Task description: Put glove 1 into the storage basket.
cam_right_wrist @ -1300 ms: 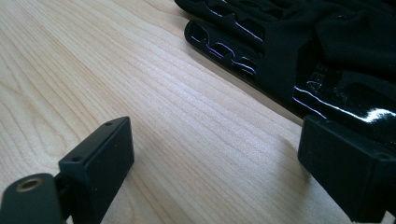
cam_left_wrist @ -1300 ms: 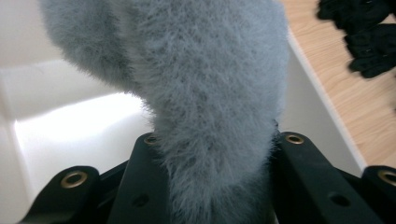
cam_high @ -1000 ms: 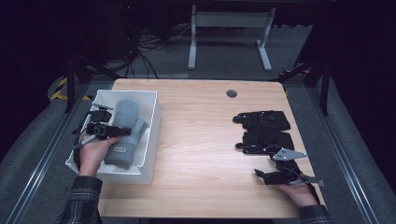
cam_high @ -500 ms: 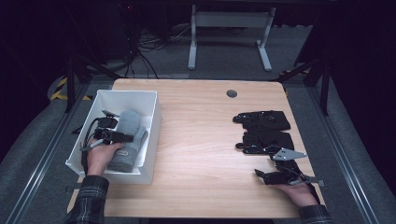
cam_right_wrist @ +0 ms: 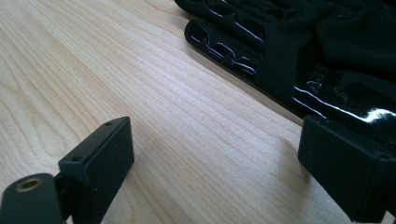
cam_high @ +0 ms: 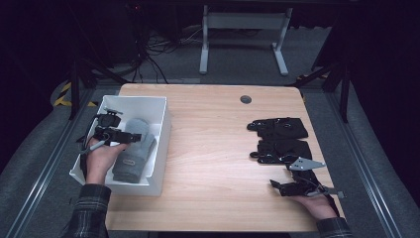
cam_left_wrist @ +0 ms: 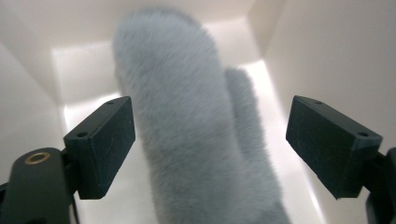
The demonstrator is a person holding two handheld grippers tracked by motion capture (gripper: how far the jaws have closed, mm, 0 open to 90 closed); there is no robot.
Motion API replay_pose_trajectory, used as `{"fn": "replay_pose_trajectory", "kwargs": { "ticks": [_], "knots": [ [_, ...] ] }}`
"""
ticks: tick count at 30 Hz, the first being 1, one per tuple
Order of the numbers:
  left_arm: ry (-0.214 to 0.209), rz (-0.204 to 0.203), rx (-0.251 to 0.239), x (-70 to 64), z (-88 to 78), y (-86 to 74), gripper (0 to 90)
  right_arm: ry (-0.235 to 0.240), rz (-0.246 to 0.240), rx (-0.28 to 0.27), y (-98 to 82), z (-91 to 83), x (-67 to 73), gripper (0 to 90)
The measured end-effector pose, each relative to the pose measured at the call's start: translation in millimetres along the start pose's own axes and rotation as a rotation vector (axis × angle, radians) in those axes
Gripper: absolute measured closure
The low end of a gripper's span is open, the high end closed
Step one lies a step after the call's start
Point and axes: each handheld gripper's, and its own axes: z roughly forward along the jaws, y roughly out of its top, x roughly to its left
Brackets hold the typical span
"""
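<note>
The grey mitten (cam_left_wrist: 196,140) lies inside the white bin (cam_high: 161,134) at the counter's (cam_high: 218,148) left. The left gripper (cam_high: 132,139) hovers over it, jaws just opened and released, pads clear of the fleece. The right gripper (cam_high: 275,185) rests, jaws spread and empty, beside the black gloves (cam_high: 282,141).

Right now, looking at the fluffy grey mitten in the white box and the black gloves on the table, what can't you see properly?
- Fluffy grey mitten: its cuff is cut off by the bottom edge of the left gripper view; the fur is blurred.
- Small label on that mitten: too small to read in the high view.
- Black gloves: in the high view, too dark to count.
- White plastic box: its floor is partly covered by the mitten.
</note>
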Motion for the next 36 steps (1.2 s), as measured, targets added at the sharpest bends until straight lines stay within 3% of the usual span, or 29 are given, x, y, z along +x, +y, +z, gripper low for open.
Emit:
{"fn": "replay_pose_trajectory", "kwargs": {
  "ticks": [6,13,16,25,36],
  "knots": [
    [-0.041,0.069,-0.04,-23.2,-19.7,9.8,13.9,0.0,0.0,0.0,0.0,0.0,0.0,11.1],
    [-0.092,0.132,-0.063,-53.0,-24.6,17.5,10.7,0.0,0.0,0.0,0.0,0.0,0.0,11.1],
    [-0.123,0.157,-0.069,-68.2,-24.6,21.8,8.9,0.0,0.0,0.0,0.0,0.0,0.0,11.1],
    [-0.162,0.229,-0.077,-106.0,-21.5,31.7,7.0,0.0,0.0,0.0,0.0,0.0,0.0,11.1],
    [-0.225,0.313,-0.067,-159.2,-8.6,34.0,7.4,0.0,0.0,0.0,0.0,0.0,0.2,11.1]
  ]
}}
